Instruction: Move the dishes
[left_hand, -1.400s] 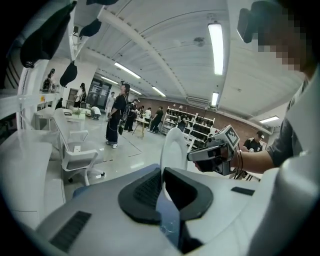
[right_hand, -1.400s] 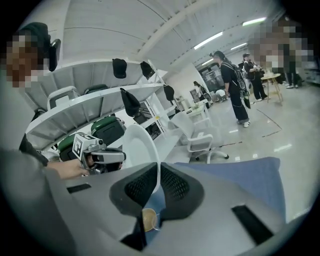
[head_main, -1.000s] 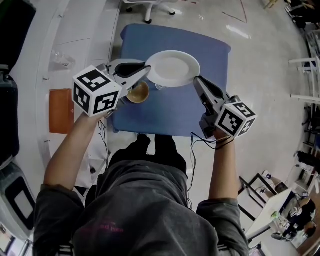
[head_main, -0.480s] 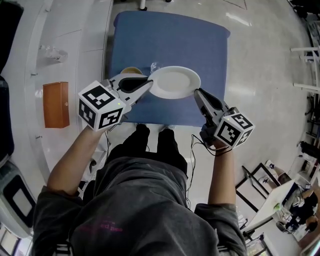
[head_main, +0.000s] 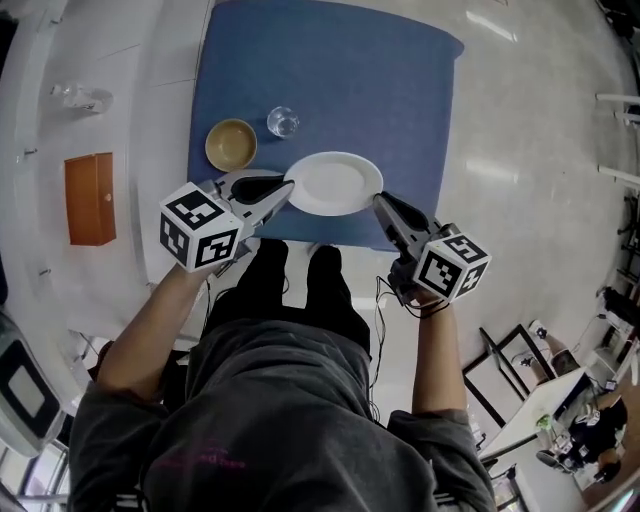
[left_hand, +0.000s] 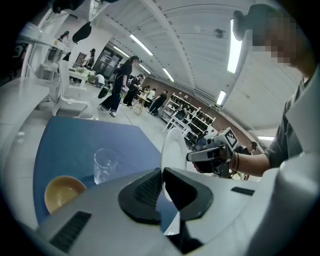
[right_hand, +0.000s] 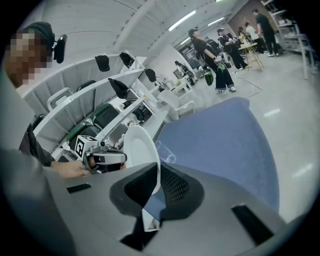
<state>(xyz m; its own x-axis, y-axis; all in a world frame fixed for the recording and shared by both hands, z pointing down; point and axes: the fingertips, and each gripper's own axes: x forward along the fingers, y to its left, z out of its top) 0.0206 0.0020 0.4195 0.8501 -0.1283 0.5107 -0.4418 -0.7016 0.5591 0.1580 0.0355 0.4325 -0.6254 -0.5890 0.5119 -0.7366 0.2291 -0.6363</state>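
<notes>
Our left tool (head_main: 285, 190) has its jaws nearly together, pinching the rim of the round white plate (head_main: 335, 183) at the plate's 9 o'clock edge. The left gripper view shows the thin rim caught between the two dark pads. Our right tool (head_main: 378, 200) is likewise clamped on the same plate, at about its 4 o'clock edge, with the rim wedged between its pads. We hold the plate between both tools over the near edge of the blue table (head_main: 330, 70); whether it touches the tabletop we cannot tell. At 10 o'clock from the plate a tan round bowl (head_main: 231, 144) sits on the table. At 11 o'clock a clear drinking glass (head_main: 283, 122) stands upright, near the bowl but apart from it. Well off at 9 o'clock, an orange rectangular box (head_main: 88, 198) lies beside the table.
</notes>
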